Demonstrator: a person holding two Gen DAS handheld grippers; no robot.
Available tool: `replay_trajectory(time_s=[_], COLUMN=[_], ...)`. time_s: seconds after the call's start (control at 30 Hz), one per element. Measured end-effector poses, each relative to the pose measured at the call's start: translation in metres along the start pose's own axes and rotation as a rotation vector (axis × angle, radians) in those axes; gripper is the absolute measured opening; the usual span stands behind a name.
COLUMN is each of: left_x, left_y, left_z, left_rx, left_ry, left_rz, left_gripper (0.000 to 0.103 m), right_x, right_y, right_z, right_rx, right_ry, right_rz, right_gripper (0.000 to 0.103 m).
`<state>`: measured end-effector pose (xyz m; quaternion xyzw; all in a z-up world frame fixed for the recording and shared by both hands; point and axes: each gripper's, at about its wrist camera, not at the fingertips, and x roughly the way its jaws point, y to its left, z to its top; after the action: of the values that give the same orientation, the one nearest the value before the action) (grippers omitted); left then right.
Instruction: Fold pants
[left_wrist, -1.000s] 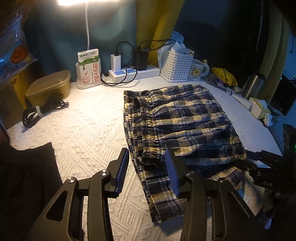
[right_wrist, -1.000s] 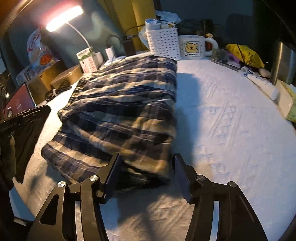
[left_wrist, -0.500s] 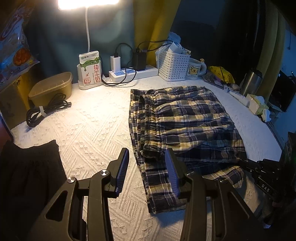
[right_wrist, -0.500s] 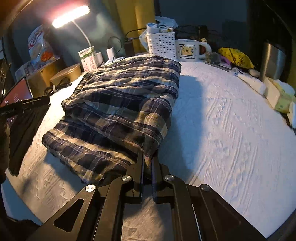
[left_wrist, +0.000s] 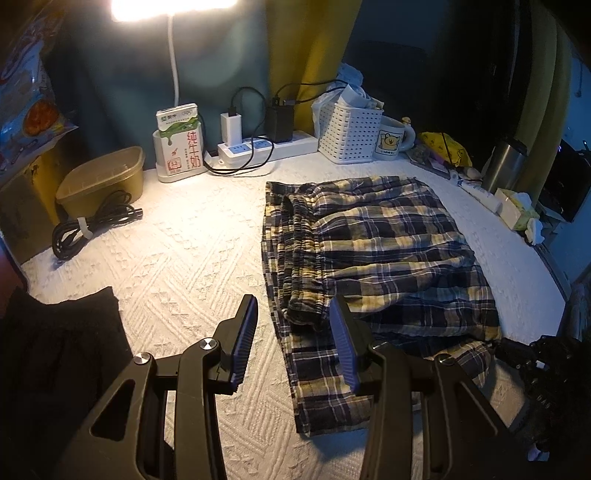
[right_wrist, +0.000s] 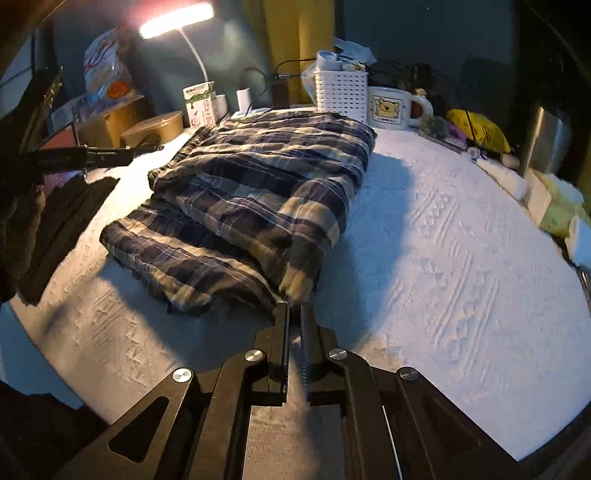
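The blue and yellow plaid pants (left_wrist: 369, 251) lie folded on the white textured cover (left_wrist: 177, 266), elastic waistband (left_wrist: 299, 258) on the left. In the left wrist view my left gripper (left_wrist: 291, 301) hovers open just short of the waistband's near end, nothing between its pads. My right gripper (right_wrist: 291, 308) is shut, its tips pinching the near right corner of the pants (right_wrist: 258, 192), which draws to a point there. The left wrist view shows the right gripper (left_wrist: 517, 350) at that same corner. The left gripper (right_wrist: 122, 155) shows at the left of the right wrist view.
A black garment (left_wrist: 55, 350) lies at the near left. Along the back stand a lidded tub (left_wrist: 103, 181), coiled cable (left_wrist: 92, 225), milk carton (left_wrist: 181, 144), power strip (left_wrist: 266, 147), white basket (left_wrist: 351, 133) and mug (left_wrist: 391, 138). A steel flask (left_wrist: 506, 166) and tissues (left_wrist: 517, 214) sit right.
The right gripper's jaws closed from wide open onto the pants' near corner, then drew back toward me. The left gripper stayed open and kept its place.
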<state>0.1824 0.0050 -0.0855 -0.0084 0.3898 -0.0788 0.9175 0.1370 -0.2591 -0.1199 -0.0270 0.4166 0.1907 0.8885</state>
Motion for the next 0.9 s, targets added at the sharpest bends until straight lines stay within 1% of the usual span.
replay_trajectory(time_s=[0.03,0.1,0.23,0.3,0.33,0.37,0.4,0.43,0.47,0.5,0.53,0.57,0.67,0.7,0.73,0.77,0.8,0.83,0.9], left_x=[0.001,0.003,0.006,0.006,0.006,0.007,0.007,0.007,0.007,0.007,0.007,0.008,0.008,0.008,0.008,0.009,0.009,0.010,0.011], left_y=[-0.001,-0.003,-0.007,-0.010,-0.011,-0.012,-0.012,-0.012,-0.012,-0.012,-0.011,-0.011,-0.009,-0.009,-0.009,-0.008,-0.008,-0.007,-0.007], left_z=[0.001,0.003,0.007,0.008,0.009,0.009,0.008,0.007,0.006,0.006,0.004,0.004,0.001,0.001,0.001,0.001,0.001,0.000,-0.002], left_rx=[0.003,0.003,0.008,0.014,0.017,0.019,0.020,0.019,0.016,0.014,0.012,0.010,0.008,0.008,0.008,0.009,0.008,0.008,0.008], left_ry=[0.001,0.002,0.000,-0.001,-0.002,-0.002,-0.001,0.000,0.001,0.002,0.004,0.005,0.010,0.010,0.011,0.013,0.015,0.017,0.022], left_rz=[-0.001,0.000,-0.009,-0.016,-0.018,-0.020,-0.021,-0.022,-0.022,-0.022,-0.022,-0.022,-0.023,-0.024,-0.025,-0.025,-0.026,-0.027,-0.029], left_gripper=[0.040,0.040,0.040,0.040,0.040,0.040,0.040,0.040,0.040,0.040,0.040,0.040,0.040,0.040,0.040,0.040,0.040,0.040,0.040], right_x=[-0.001,-0.002,-0.002,0.001,0.003,0.004,0.006,0.008,0.011,0.017,0.021,0.024,0.035,0.037,0.039,0.041,0.041,0.039,0.034], right_y=[-0.005,-0.015,-0.029,-0.030,-0.029,-0.028,-0.027,-0.024,-0.022,-0.019,-0.017,-0.016,-0.010,-0.006,-0.004,-0.001,-0.001,0.000,0.004], right_z=[0.001,0.007,0.027,0.039,0.045,0.048,0.052,0.055,0.056,0.057,0.058,0.058,0.057,0.055,0.053,0.050,0.047,0.046,0.044], right_rx=[0.027,0.061,0.099,0.101,0.101,0.102,0.102,0.098,0.090,0.072,0.065,0.058,0.036,0.023,0.010,-0.007,-0.015,-0.020,-0.046], right_ry=[-0.001,-0.003,-0.048,-0.068,-0.082,-0.091,-0.106,-0.113,-0.115,-0.102,-0.098,-0.096,-0.064,-0.058,-0.053,-0.045,-0.038,-0.041,-0.048], right_rz=[0.007,-0.014,-0.026,-0.027,-0.016,0.000,0.029,0.033,0.024,0.000,-0.011,-0.014,-0.009,-0.020,-0.029,-0.039,-0.038,-0.040,-0.050], right_gripper=[0.006,0.006,0.008,0.031,0.068,0.088,0.088,0.084,0.064,0.053,0.038,0.034,0.034,0.034,0.028,0.009,0.007,0.003,0.003])
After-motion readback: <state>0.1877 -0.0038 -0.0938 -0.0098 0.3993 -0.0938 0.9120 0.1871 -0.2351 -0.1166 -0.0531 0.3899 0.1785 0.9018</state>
